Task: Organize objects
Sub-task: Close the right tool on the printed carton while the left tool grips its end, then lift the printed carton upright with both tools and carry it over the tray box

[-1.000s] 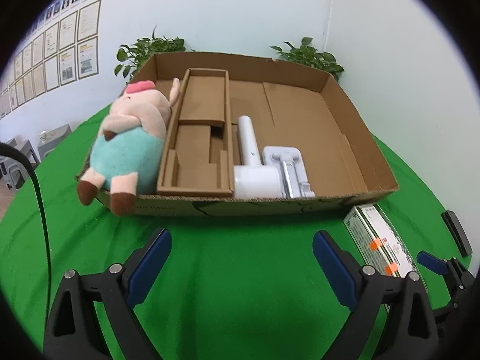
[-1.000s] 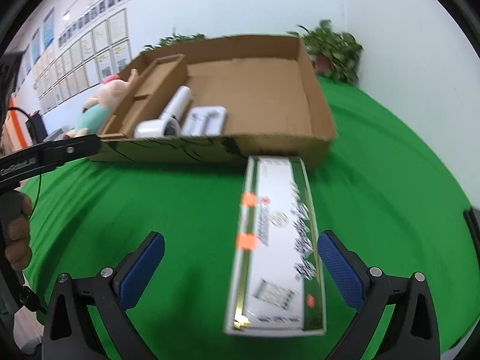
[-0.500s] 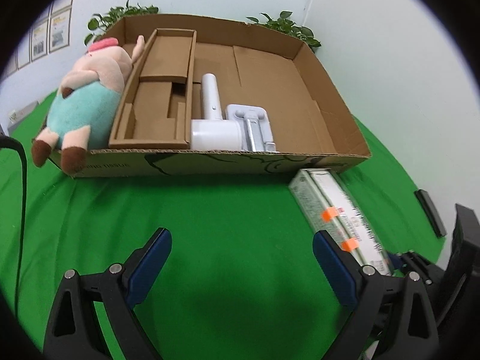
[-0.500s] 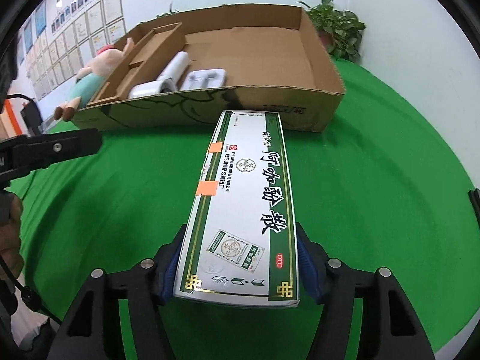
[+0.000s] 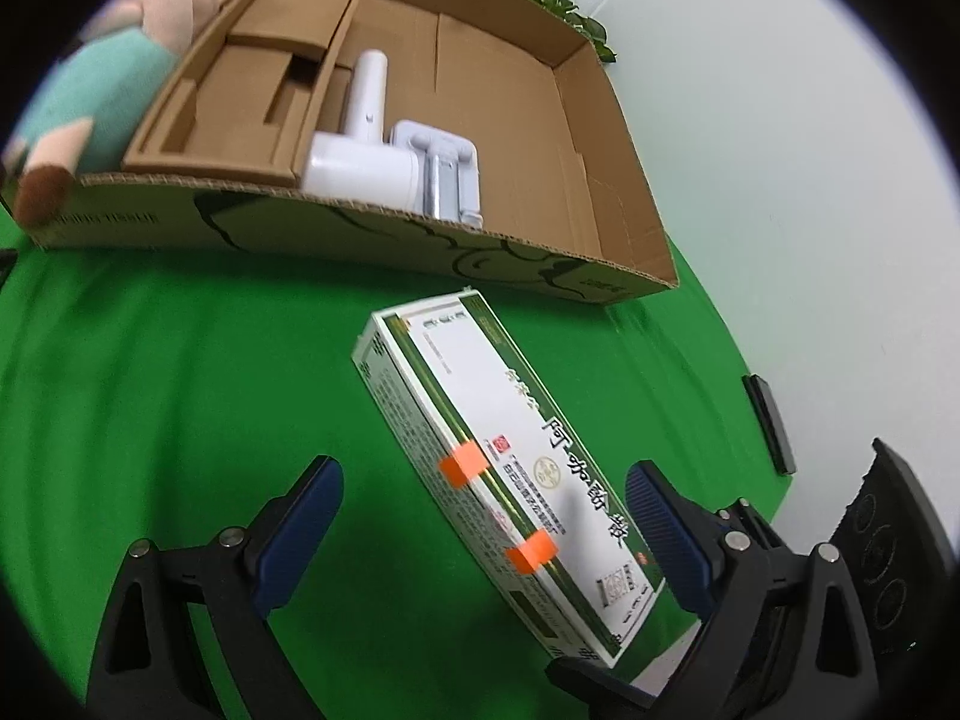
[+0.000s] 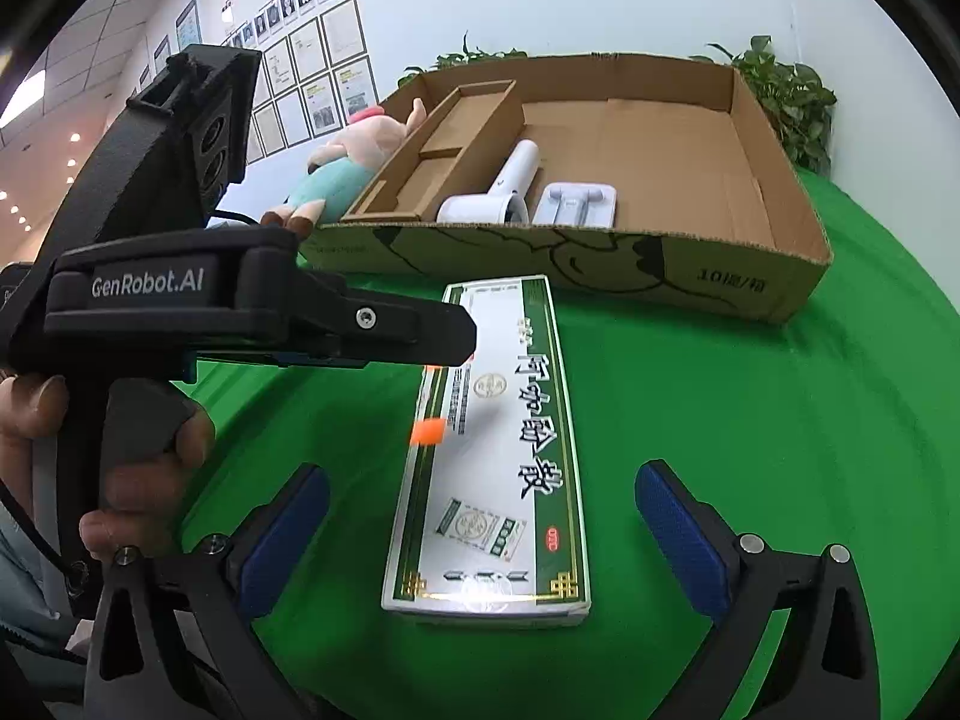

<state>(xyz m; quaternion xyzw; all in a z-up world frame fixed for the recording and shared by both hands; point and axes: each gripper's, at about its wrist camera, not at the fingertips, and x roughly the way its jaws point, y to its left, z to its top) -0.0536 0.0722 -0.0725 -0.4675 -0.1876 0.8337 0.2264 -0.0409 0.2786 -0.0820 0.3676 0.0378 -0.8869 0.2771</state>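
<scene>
The medicine box (image 6: 492,450), white with green borders and two orange tape tabs, lies flat on the green tablecloth (image 6: 750,420) at the centre of the right wrist view, its long axis running from the lower centre toward the cardboard box (image 6: 600,267). Its far end is near the front wall of the cardboard box but apart from it.

Right gripper (image 6: 480,528): the jaws are opening and stand wide. The blue pads (image 6: 675,534) sit on either side of the near end of the medicine box, clear of its sides. Nothing is gripped.

Left gripper (image 5: 480,522): the jaws stand wide apart in the lower part of the left wrist view. The medicine box (image 5: 510,468) runs diagonally between the fingers, with no pad contact visible. In the right wrist view this gripper enters from the left edge, held by a hand (image 6: 120,450), and its fingertip overlaps the left edge of the medicine box.

The cardboard box (image 5: 372,240) occupies the upper part of both views. It contains a cardboard insert (image 5: 240,78), a white handheld device (image 5: 360,144) and a white stand (image 5: 447,171). A plush pig (image 5: 108,72) rests at its left end.
</scene>
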